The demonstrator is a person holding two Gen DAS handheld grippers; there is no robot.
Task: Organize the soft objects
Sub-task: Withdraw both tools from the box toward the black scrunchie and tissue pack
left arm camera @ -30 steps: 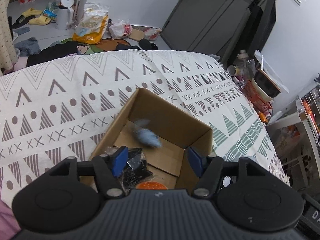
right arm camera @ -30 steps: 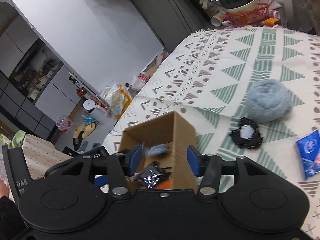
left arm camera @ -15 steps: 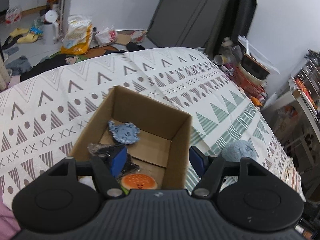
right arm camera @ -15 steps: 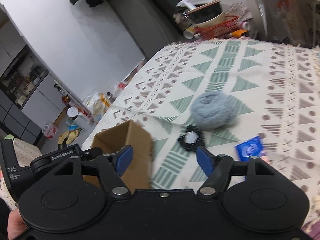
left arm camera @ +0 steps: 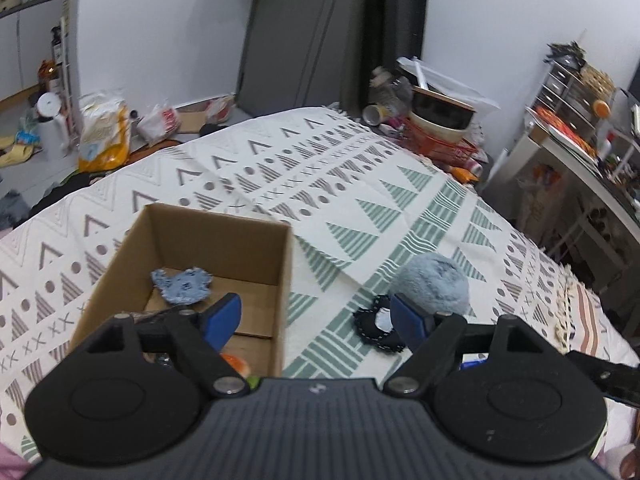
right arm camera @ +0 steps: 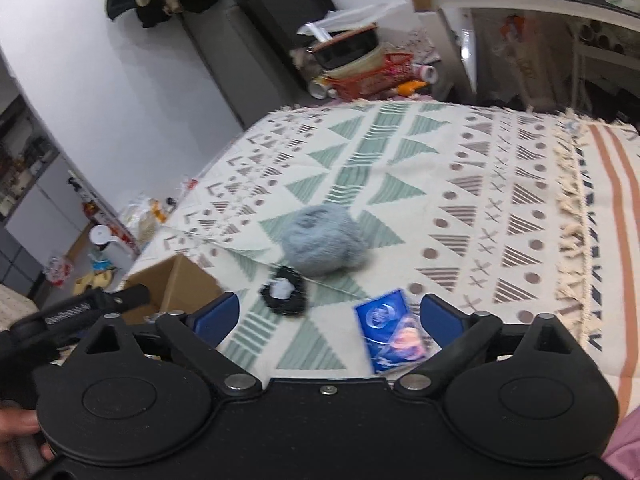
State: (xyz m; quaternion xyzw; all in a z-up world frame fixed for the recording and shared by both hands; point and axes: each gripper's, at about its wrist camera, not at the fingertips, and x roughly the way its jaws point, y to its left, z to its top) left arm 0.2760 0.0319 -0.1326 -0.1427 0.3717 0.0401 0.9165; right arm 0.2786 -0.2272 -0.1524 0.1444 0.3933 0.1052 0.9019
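An open cardboard box [left arm camera: 256,236] stands on the patterned blanket; it also shows in the right wrist view [right arm camera: 176,280]. Inside lie a blue fuzzy piece [left arm camera: 182,285] and an orange burger-like toy [left arm camera: 236,362]. To its right on the blanket lie a fluffy blue-grey ball [left arm camera: 432,284] [right arm camera: 322,238], a black lacy item with a white patch [left arm camera: 378,322] [right arm camera: 284,294] and a blue packet [right arm camera: 390,328]. My left gripper [left arm camera: 316,316] is open and empty, over the box's right wall. My right gripper [right arm camera: 330,318] is open and empty, just above the packet.
The blanket [right arm camera: 460,184] covers a bed with a fringed edge at the right [right arm camera: 568,216]. A red basket with bowls [left arm camera: 440,128] stands past the far edge. Bags and bottles litter the floor at the left [left arm camera: 104,132]. A white desk [left arm camera: 580,168] is at right.
The blue fuzzy piece dropped into the box. Both grippers swung right, away from the box, toward the ball, black item and blue packet; the right one opened wider.
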